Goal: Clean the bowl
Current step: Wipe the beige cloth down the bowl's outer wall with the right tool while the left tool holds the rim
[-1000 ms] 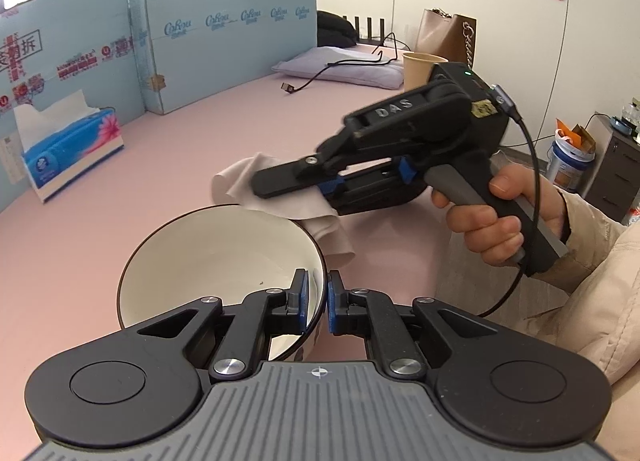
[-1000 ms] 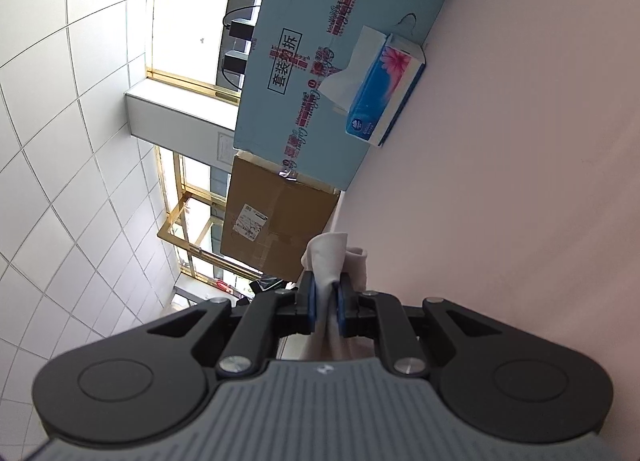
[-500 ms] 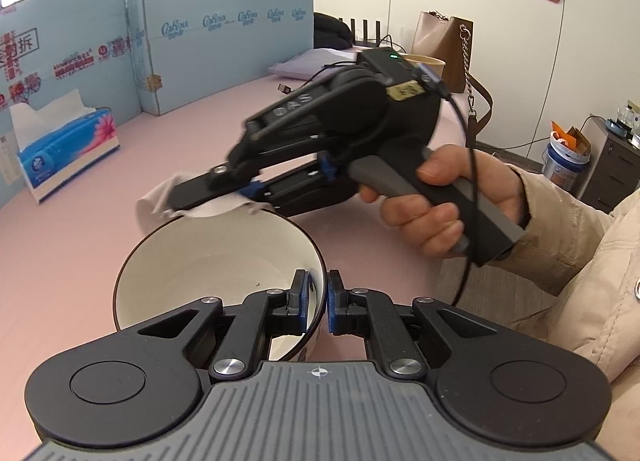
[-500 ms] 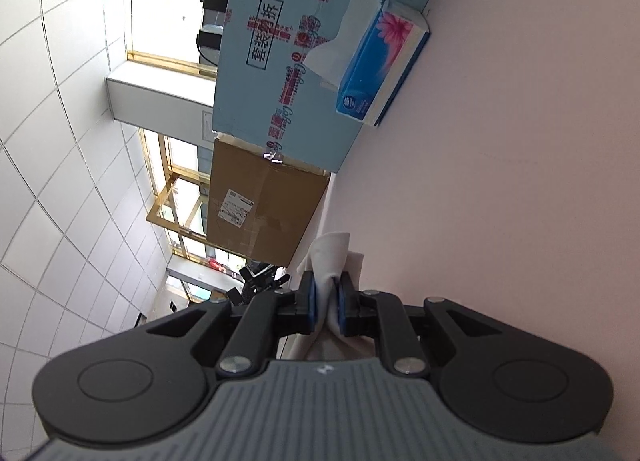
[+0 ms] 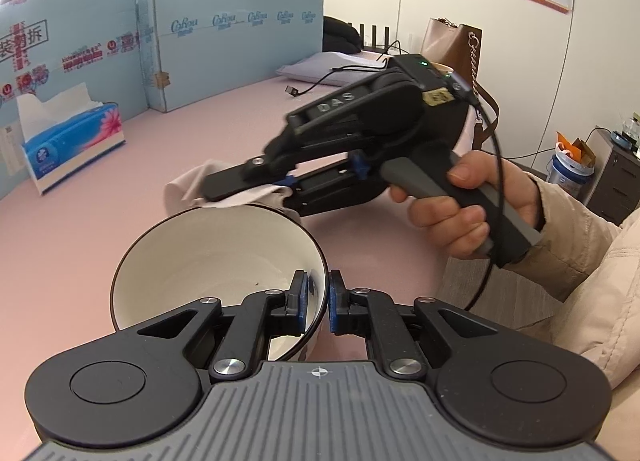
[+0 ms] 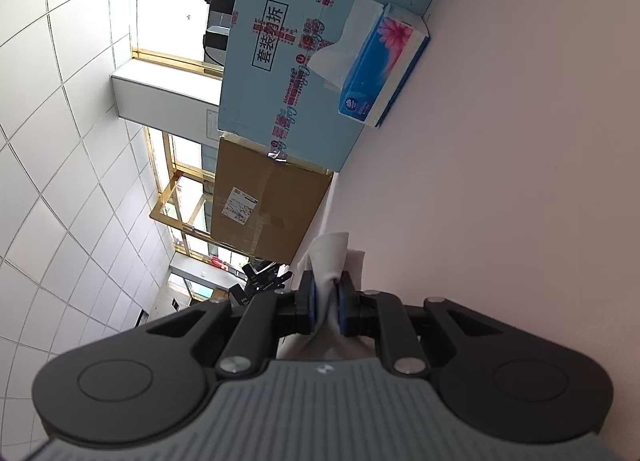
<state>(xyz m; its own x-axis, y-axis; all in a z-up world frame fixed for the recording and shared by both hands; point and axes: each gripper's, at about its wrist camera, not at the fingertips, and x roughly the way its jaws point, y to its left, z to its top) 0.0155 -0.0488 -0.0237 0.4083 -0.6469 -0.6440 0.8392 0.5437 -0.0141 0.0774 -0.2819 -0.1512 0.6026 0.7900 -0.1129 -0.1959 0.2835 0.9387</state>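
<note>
Right now the left gripper (image 5: 317, 303) is pinching the near rim of the bowl (image 5: 208, 245), one blue pad inside the white wall and one outside, holding the bowl lifted and tipped with its mouth toward the far side of the pink table (image 5: 120, 189). Nothing about that hold has changed over the last second; the bowl sits the same in the jaws.

What has changed is the other side. The right gripper (image 6: 325, 303), its pads pressed together on a fold of white tissue (image 6: 330, 257), has swung back and forth across the far rim: a second ago it stood higher and to the right, half a second ago it reached further left over the bowl, and now it has drawn back right, with the tissue (image 5: 188, 185) draped just behind the rim's far edge. Whether the tissue actually touches the rim I can't say from here.

To me that reads as a wiping stroke along the rim. A small dark speck still shows low on the inner wall, so the inside looks not yet wiped. The tissue box (image 5: 72, 141) stands well apart, by the blue boards (image 5: 236, 21).
</note>
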